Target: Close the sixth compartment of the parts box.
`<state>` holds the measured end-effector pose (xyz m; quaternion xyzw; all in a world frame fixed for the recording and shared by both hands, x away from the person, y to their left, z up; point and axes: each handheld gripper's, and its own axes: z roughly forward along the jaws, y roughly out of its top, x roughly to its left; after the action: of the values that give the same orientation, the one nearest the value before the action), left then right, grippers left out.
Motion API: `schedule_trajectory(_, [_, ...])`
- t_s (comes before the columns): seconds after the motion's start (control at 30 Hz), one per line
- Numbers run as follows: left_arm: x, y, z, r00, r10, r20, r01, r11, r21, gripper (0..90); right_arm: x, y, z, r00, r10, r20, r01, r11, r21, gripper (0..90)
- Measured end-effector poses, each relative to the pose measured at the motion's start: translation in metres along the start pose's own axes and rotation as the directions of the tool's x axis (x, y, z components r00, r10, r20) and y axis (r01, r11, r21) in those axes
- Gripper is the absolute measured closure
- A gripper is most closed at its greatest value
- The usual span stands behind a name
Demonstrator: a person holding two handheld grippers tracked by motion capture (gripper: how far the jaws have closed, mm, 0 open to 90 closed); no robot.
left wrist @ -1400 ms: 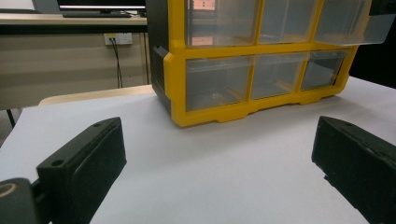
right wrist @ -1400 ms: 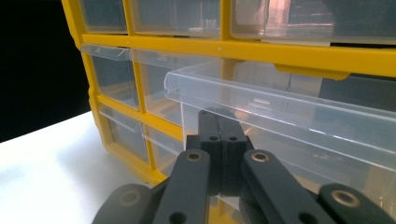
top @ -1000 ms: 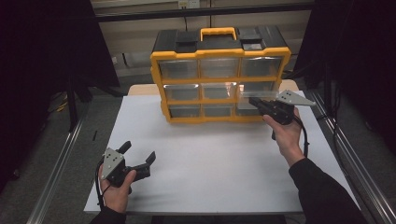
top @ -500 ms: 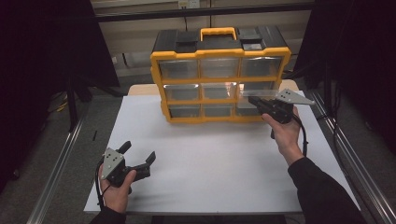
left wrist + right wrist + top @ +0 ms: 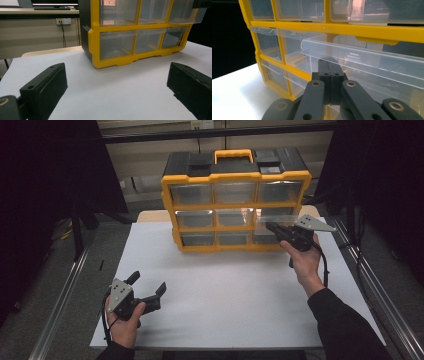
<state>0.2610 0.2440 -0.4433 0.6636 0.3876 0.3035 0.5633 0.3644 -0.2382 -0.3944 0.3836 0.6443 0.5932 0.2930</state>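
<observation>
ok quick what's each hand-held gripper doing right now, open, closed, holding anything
Left hand-held gripper: open, holding nothing, above the white table.
Right hand-held gripper: closed, jaws together under the lip of a pulled-out clear drawer, gripping nothing visible.

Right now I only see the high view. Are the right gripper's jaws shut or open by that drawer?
Observer: Shut. In the right gripper view, the right gripper has its jaws pressed together with nothing between them.
Operator: Is the drawer pulled out?
Observer: Yes. The drawer sticks out past the yellow frame, and its lip hangs just above the jaw tips. I cannot tell if they touch.
Operator: Where does my left gripper point?
Observer: The left gripper aims at the box, at its lower corner, with the jaws wide apart over the table.
</observation>
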Motion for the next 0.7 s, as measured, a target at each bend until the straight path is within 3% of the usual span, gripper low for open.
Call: schedule_trajectory(0.7, [0.0000,-0.0005,0.0011,1.0000,0.000,-0.004,0.000,0.9999,0.010,2.9,-0.0031,0.0022,0.0037,1.0000,-0.007,-0.001,0.007,1.000,0.007,90.0])
